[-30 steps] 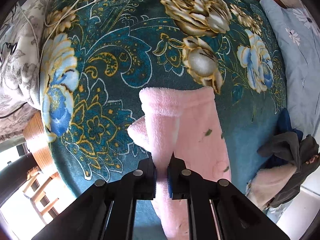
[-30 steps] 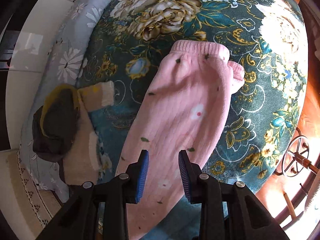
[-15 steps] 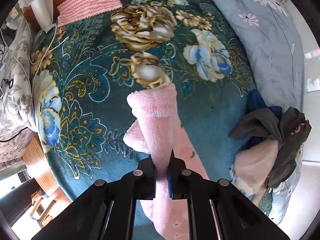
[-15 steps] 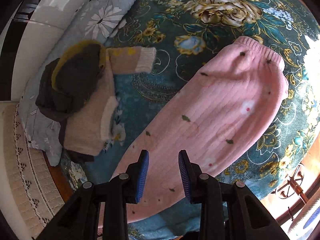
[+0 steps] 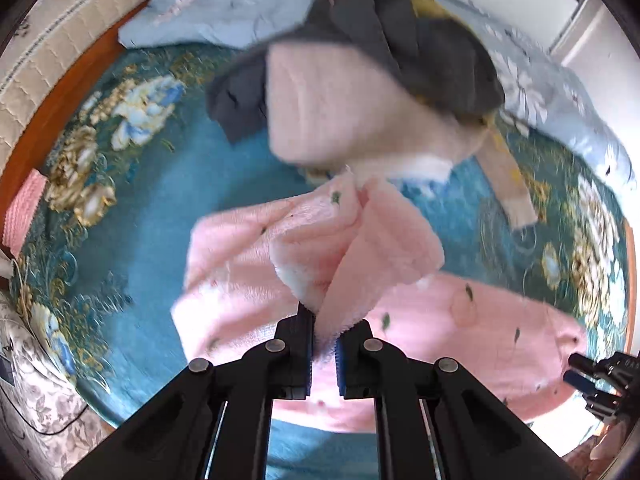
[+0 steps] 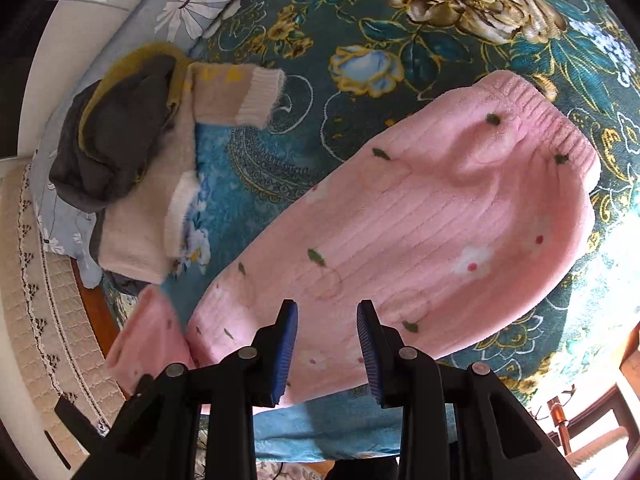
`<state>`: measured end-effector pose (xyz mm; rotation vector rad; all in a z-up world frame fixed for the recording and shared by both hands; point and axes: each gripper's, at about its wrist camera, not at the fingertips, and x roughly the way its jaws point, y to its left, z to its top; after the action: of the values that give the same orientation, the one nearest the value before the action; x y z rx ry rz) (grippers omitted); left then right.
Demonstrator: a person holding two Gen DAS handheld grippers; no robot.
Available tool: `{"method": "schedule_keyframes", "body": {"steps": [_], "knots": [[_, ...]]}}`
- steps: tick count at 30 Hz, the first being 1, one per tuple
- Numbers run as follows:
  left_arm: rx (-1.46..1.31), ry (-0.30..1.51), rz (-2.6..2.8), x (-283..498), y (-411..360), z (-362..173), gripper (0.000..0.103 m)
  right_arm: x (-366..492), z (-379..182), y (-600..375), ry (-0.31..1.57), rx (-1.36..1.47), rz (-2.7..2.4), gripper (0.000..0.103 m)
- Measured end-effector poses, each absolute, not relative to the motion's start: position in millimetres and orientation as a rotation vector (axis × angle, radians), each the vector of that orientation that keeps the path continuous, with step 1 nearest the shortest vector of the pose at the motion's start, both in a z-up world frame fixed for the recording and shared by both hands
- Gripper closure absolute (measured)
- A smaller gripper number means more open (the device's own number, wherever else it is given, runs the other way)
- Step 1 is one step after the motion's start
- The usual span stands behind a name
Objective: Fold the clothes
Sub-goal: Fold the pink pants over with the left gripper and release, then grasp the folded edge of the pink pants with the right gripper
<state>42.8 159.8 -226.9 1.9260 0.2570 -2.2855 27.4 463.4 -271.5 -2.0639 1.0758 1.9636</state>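
Note:
Pink fleece pants (image 6: 420, 220) with small flowers lie across the teal floral blanket (image 6: 400, 20), their ribbed waistband (image 6: 540, 116) at the far end. My left gripper (image 5: 322, 320) is shut on a bunched fold of the pants (image 5: 360, 248) and holds it lifted above the rest of the garment. My right gripper (image 6: 326, 312) hangs open just above the near part of the pants, with nothing between its fingers. It also shows as the right gripper (image 5: 592, 380) at the far right of the left wrist view. The left wrist view is blurred.
A heap of other clothes (image 6: 132, 152), grey, mustard and beige knit, lies beside the pants towards a pale blue flowered pillow (image 6: 192, 4). The same heap (image 5: 380, 80) fills the top of the left wrist view. A wooden bed edge (image 5: 72, 92) and cream quilt border the blanket.
My left gripper has swung round with the pink fold, carrying it over the pants towards the clothes heap. My right gripper has come closer to the pants and stayed open.

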Motion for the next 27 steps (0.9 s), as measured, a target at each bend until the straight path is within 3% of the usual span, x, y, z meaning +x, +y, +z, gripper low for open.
{"method": "schedule_keyframes", "body": {"steps": [10,13,19,27], "knots": [[2.159,0.149,-2.197,69.1,234.8,-276.2,0.094,34.2,-301.0,490.9,1.025,-2.147,1.912,0.069],[2.165,0.197,-2.181,73.5,233.2,-275.0,0.093,29.4,-306.0,486.7,1.003,-2.184,1.914,0.069],[2.181,0.440,-2.176,86.9,209.1,-263.7,0.066,15.0,-310.0,458.6,0.990,-2.246,1.965,0.069],[2.030,0.673,-2.071,119.4,135.2,-251.6,0.064,2.2,-322.3,388.8,0.983,-2.399,2.050,0.069]]}}
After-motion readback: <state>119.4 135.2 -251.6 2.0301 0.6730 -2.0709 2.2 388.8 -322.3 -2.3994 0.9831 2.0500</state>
